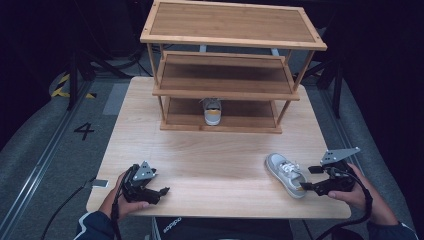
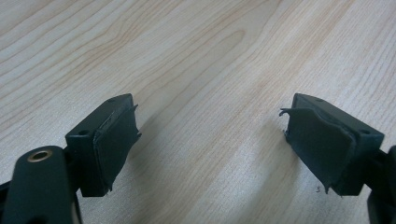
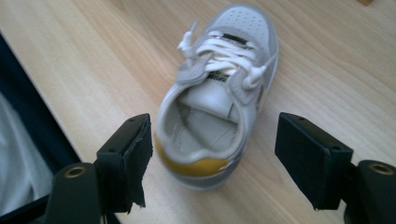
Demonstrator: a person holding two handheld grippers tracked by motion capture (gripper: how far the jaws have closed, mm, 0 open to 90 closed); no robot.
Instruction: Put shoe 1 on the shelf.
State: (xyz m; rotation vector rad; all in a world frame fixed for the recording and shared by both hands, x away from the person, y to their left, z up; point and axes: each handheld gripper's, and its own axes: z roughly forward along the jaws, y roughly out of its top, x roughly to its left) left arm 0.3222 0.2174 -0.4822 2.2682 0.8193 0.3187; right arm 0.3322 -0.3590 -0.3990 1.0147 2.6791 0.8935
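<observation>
My right gripper [image 3: 212, 154] is spread wide at the heel of the small grey-and-white lace-up sneaker w/ yellow heel patch [image 3: 219, 93]; jaws flank it, left pad just beside the heel, right pad apart. The shoe lies at 5 o'clock on the light wooden table [image 1: 210, 155], toe to 11, heel near the front edge. My left gripper [image 2: 210, 140] at 7 o'clock gapes over bare wood. Matching sneaker [image 1: 212, 111] sits on the bottom tier of the bamboo three-tier rack [image 1: 227, 75] at 12; open tabletop between.
</observation>
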